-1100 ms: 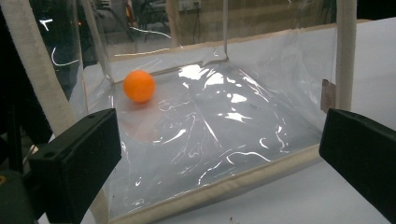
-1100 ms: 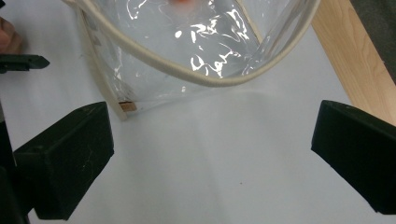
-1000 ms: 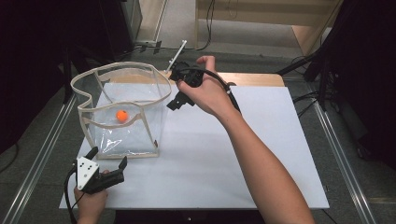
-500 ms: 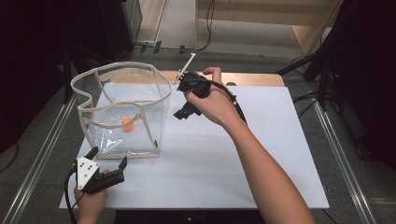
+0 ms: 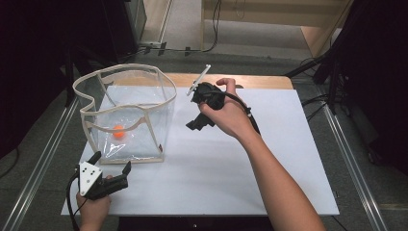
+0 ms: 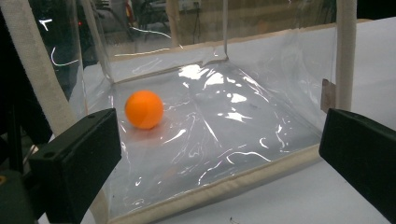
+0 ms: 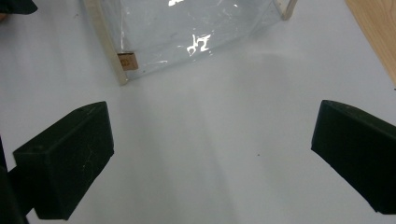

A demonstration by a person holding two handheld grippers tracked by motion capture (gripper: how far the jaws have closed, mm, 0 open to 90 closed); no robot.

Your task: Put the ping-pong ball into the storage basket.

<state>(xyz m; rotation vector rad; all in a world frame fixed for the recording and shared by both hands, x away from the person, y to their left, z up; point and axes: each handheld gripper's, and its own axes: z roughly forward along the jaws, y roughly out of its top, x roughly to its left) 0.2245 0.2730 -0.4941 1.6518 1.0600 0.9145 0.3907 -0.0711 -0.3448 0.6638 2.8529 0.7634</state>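
A clear plastic bag (image 5: pixel 144 103) with beige trim stands open at the left of the white sheet. An orange ball (image 5: pixel 118 131) lies on its floor, seen through the wall as the orange ball (image 6: pixel 144 109) in the left gripper view. My left gripper (image 5: pixel 111 162) rests just in front of the bag's near wall (image 6: pixel 243 140), open and holding nothing; the left gripper (image 6: pixel 219 144) faces that wall. My right gripper (image 5: pixel 195 124) hangs above the sheet to the right of the bag, tilted down. The right gripper (image 7: pixel 212 154) is open and holds nothing, with the bag's corner (image 7: pixel 122 65) beyond it.
The white sheet (image 5: pixel 269 159) covers most of the table, and a wooden strip (image 5: pixel 260 81) shows along the far edge. Metal rails (image 5: pixel 351 163) run down both sides. Dark equipment and cables lie on the floor behind.
My right gripper has drawn away from the bag's rim, moving right and nearer to me. The orange ball has shifted slightly inside the bag. My left gripper has stayed put.
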